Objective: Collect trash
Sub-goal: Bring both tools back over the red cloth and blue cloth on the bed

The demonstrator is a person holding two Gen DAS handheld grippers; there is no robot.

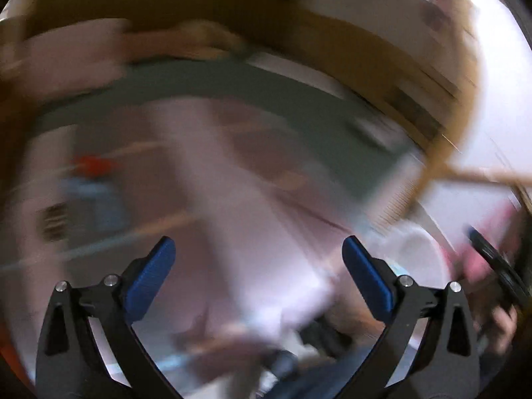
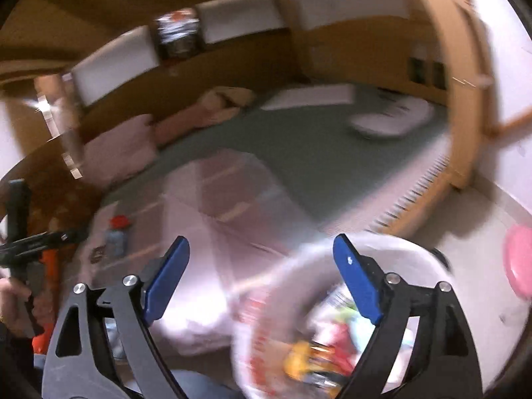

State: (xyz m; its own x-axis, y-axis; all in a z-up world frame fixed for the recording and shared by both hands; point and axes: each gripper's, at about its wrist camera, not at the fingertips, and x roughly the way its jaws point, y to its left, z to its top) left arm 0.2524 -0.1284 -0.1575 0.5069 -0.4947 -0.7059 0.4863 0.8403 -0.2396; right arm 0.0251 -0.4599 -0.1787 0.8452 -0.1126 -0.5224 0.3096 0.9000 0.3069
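Observation:
Both views are motion-blurred. My right gripper (image 2: 261, 249) is open and empty above a white trash bin (image 2: 412, 259) on the floor; the bin holds colourful wrappers (image 2: 319, 355). A small bottle with a red cap (image 2: 116, 236) lies on the pink blanket (image 2: 212, 219) at the left. My left gripper (image 1: 257, 249) is open and empty over the pink blanket (image 1: 252, 219). The red-capped bottle (image 1: 91, 186) is a blur to its left, and the white bin (image 1: 419, 252) sits to its right. The other gripper shows at the edges, in the left wrist view (image 1: 492, 259) and the right wrist view (image 2: 23, 249).
A bed with a grey-green sheet (image 2: 299, 146), pink pillows (image 2: 123, 146) and a white pad (image 2: 389, 119) fills the back. A wooden bed frame (image 2: 462, 106) stands at right. A pink round object (image 2: 518, 259) lies on the pale floor.

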